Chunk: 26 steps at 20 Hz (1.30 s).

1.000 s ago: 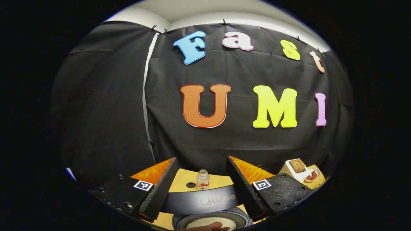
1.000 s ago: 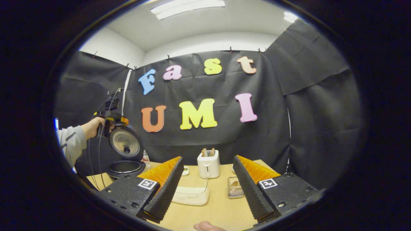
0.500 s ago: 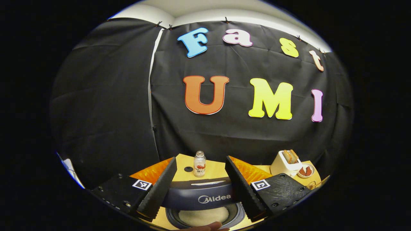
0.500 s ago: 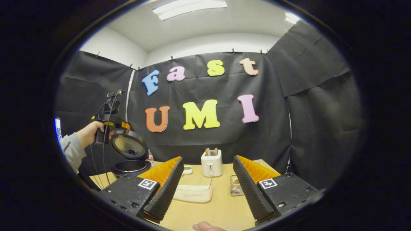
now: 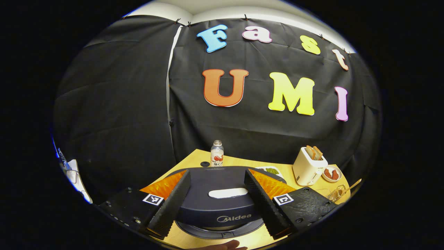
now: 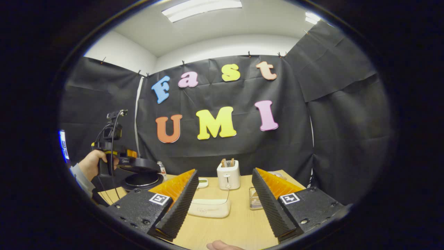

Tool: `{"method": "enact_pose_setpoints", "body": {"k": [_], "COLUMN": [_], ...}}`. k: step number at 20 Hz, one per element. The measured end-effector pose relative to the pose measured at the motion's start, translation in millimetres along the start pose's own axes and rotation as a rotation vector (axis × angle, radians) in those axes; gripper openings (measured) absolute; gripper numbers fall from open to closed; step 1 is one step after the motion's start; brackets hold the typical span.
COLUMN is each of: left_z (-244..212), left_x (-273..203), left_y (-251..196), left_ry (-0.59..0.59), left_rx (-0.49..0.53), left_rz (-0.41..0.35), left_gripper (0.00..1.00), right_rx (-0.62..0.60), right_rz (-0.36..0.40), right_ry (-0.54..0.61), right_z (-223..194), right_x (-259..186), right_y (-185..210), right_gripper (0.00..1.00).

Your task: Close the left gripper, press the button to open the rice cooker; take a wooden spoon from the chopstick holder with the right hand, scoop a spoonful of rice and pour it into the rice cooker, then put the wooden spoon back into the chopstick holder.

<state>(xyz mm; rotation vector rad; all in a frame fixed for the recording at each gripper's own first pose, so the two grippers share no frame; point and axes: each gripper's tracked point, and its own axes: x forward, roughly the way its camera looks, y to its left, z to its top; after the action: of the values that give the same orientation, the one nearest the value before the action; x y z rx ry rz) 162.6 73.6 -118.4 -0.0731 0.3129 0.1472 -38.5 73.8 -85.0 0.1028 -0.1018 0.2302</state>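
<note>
Left gripper view: the cooker (image 5: 222, 205) lid has swung down nearly flat, lower centre, between the left gripper (image 5: 218, 201)'s spread fingers.

Right gripper view: the right gripper (image 6: 225, 201) stays released, empty. The holder (image 6: 254, 200) sits lower centre. The closing suggests wrap-up.

Stood in the way on the left: dark round rice cooker (image 6: 140, 179), lid (image 5: 222, 194) nearly down. Blocked the far middle: white toaster (image 6: 228, 176). Lay near: flat white rectangular tray (image 6: 209, 208). Left bare wooden table (image 6: 239, 225) in front.
</note>
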Motion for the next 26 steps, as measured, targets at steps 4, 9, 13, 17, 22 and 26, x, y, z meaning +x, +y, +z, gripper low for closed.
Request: {"method": "enact_pose_setpoints", "body": {"k": [4, 9, 13, 17, 22, 26], "left_z": [-30, -52, -67, -75, -79, -81], "left_x": [-1, -3, -9, -20, -30, -33], "left_y": [-2, -3, -6, -9, -12, -12], "left_ry": [-0.007, 0.009, 0.025, 0.026, -0.01, -0.048], "left_rx": [0.025, 0.025, 0.036, 0.05, 0.048, 0.049], "left_rz": [0.02, 0.018, 0.017, 0.016, 0.027, 0.024], "left_gripper": [0.98, 0.98, 0.99, 0.99, 0.98, 0.99], "right_rx": [0.009, -0.025, -0.032, -0.049, -0.061, -0.058], "right_rz": [0.016, 0.036, 0.063, 0.069, 0.068, 0.076], "right_ry": [-0.012, 0.016, 0.016, 0.024, 0.041, 0.042], "right_z": [0, -14, -18, -23, -29, -30], "right_x": [2, 9, 12, 15, 16, 17], "right_y": [9, 17, 26, 31, 33, 36], "right_gripper": [0.99, 0.99, 0.99, 0.99, 1.0, 1.0]}}
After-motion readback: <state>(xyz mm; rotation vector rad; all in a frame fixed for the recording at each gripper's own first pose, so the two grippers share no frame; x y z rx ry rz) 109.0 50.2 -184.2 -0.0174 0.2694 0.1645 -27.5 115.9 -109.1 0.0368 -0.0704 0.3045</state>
